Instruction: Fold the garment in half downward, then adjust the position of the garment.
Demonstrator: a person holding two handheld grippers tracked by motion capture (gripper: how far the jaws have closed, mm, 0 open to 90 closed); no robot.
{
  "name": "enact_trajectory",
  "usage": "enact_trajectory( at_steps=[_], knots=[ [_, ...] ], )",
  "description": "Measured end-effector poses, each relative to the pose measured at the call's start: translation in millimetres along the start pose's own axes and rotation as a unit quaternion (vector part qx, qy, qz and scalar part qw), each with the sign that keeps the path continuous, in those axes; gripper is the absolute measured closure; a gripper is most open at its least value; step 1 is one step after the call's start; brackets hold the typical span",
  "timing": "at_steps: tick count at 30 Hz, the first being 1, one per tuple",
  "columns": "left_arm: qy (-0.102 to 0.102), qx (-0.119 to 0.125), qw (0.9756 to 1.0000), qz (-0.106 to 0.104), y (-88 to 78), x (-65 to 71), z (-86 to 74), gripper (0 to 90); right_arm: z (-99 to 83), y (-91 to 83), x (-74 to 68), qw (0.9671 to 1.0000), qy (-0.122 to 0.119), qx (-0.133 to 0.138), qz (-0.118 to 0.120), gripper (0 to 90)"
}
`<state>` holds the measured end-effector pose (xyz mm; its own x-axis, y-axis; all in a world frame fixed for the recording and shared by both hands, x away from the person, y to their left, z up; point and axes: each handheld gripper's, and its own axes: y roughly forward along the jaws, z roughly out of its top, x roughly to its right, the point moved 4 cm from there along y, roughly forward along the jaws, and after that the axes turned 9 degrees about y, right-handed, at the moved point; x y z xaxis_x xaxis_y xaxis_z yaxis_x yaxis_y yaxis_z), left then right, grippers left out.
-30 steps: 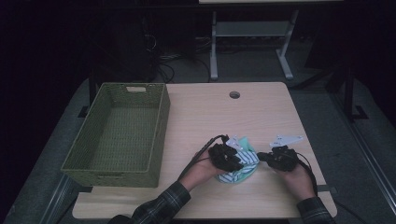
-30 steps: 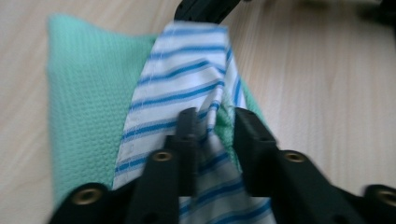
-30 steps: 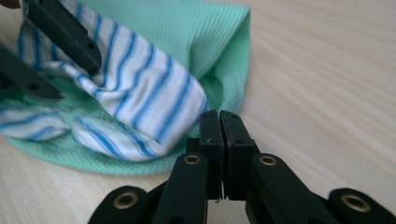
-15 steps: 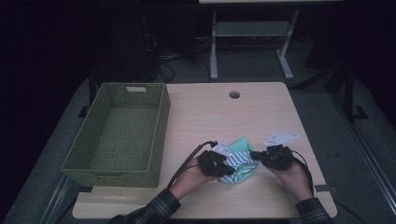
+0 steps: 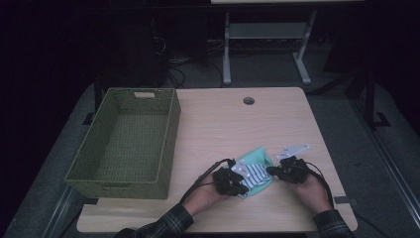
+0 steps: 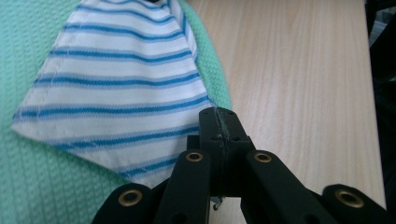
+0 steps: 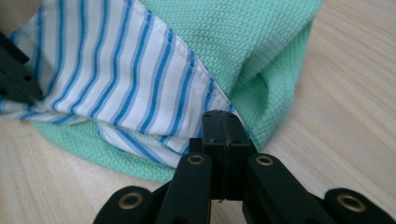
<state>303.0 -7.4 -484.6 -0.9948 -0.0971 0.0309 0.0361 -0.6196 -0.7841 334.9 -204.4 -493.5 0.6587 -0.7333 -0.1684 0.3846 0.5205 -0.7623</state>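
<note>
Both gripper views reveal blue stripes [image 6: 116,88]; high view adds basket [image 5: 168,144].

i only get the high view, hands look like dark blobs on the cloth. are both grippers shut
Observer: Yes. The left gripper has its jaws pressed together at the edge of the striped cloth.
Operator: and the right one
Observer: The right gripper is shut too, at the striped hem, where it overlaps the green knit.
Operator: is the green bit a separate piece
Observer: Cannot tell. In the right gripper view the green knit folds under the striped layer and rests on the table.
</note>
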Motion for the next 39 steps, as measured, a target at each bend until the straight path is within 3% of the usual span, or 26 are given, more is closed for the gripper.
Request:
enact_trajectory(
  at_steps=[5, 14, 18, 24, 25, 27, 32, 35, 39],
  knots=[
    [-0.004, -0.015, 0.9996, 0.023, -7.9, -12.5, -7.2, 89.6, -0.8, 0.4, -5.4, 1.0, -0.007, -0.004, 0.005, 90.0],
    [-0.02, -0.016, 0.9985, 0.048, -14.6, -28.6, -14.4, 89.7, -1.4, 1.2, -12.8, 0.9997, -0.014, -0.005, 0.019, 90.0],
    [-0.016, -0.024, 0.9982, 0.052, -17.8, -32.1, -14.2, 87.7, -1.0, 0.0, -15.9, 0.9996, -0.016, -0.003, 0.023, 90.0],
    [-0.026, 0.001, 0.9977, 0.063, -32.7, -42.7, -5.1, 85.6, 11.4, -12.1, -14.5, 0.9989, -0.011, 0.032, 0.031, 90.0],
    [-0.034, 0.014, 0.9965, 0.075, -39.4, -49.3, -1.6, 85.6, 17.8, -15.0, -11.5, 0.9987, -0.011, 0.041, 0.027, 90.0],
    [-0.036, 0.017, 0.9959, 0.081, -43.3, -53.6, -0.6, 85.6, 21.2, -16.3, -9.9, 0.9985, -0.01, 0.047, 0.025, 90.0],
    [-0.062, 0.029, 0.9914, 0.111, -56.9, -76.8, 0.1, 85.9, 41.5, -16.2, 0.0, 0.9974, -0.008, 0.069, 0.018, 90.0],
    [-0.075, 0.031, 0.9891, 0.123, -56.2, -90.9, -0.2, 85.4, 55.9, -7.5, 8.2, 0.9969, -0.004, 0.077, 0.013, 90.0],
    [-0.08, 0.022, 0.9884, 0.127, -48.1, -97.8, -1.2, 84.8, 60.7, 6.0, 15.2, 0.9978, 0.003, 0.066, 0.004, 90.0]
  ],
)
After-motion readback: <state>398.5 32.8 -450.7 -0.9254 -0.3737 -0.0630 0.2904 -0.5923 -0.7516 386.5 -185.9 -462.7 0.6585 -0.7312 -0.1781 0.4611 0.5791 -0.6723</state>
